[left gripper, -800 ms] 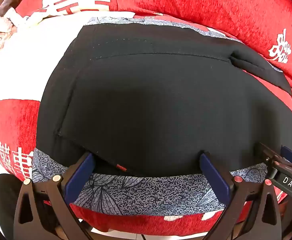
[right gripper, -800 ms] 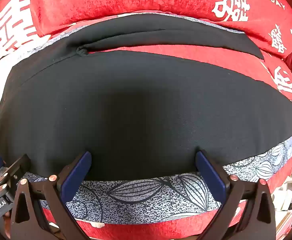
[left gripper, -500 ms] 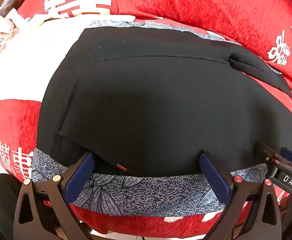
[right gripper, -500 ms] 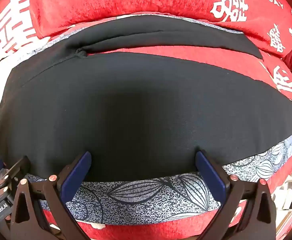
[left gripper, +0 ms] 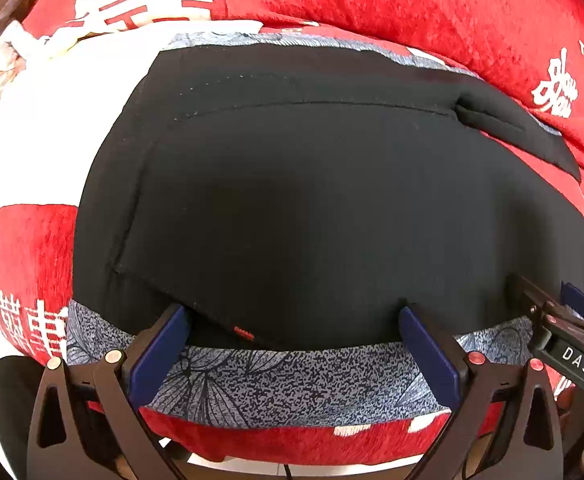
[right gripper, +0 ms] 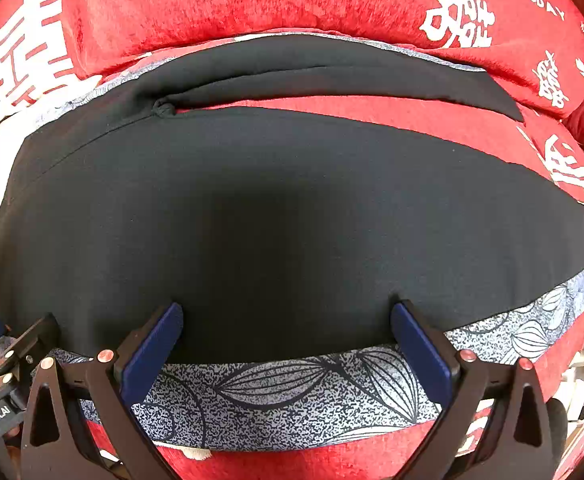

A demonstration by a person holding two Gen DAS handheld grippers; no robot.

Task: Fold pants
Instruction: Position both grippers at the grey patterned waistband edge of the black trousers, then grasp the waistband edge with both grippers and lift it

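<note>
- Surface: a red plush sofa cover with white characters [right gripper: 252,0], with a grey leaf-print cloth strip [right gripper: 292,392] along its near edge.
- The black fabric pants [right gripper: 292,220] lie flat across it, legs apart.
- The left claw [left gripper: 292,344] and right claw [right gripper: 288,340] are both spread, at the near hem, pinching nothing.
- Step judged: pre-grasp. Next move: close on the near edge, then carry it over the far leg.

Red cushions [right gripper: 252,4], patterned grey cloth [right gripper: 292,396].
</note>
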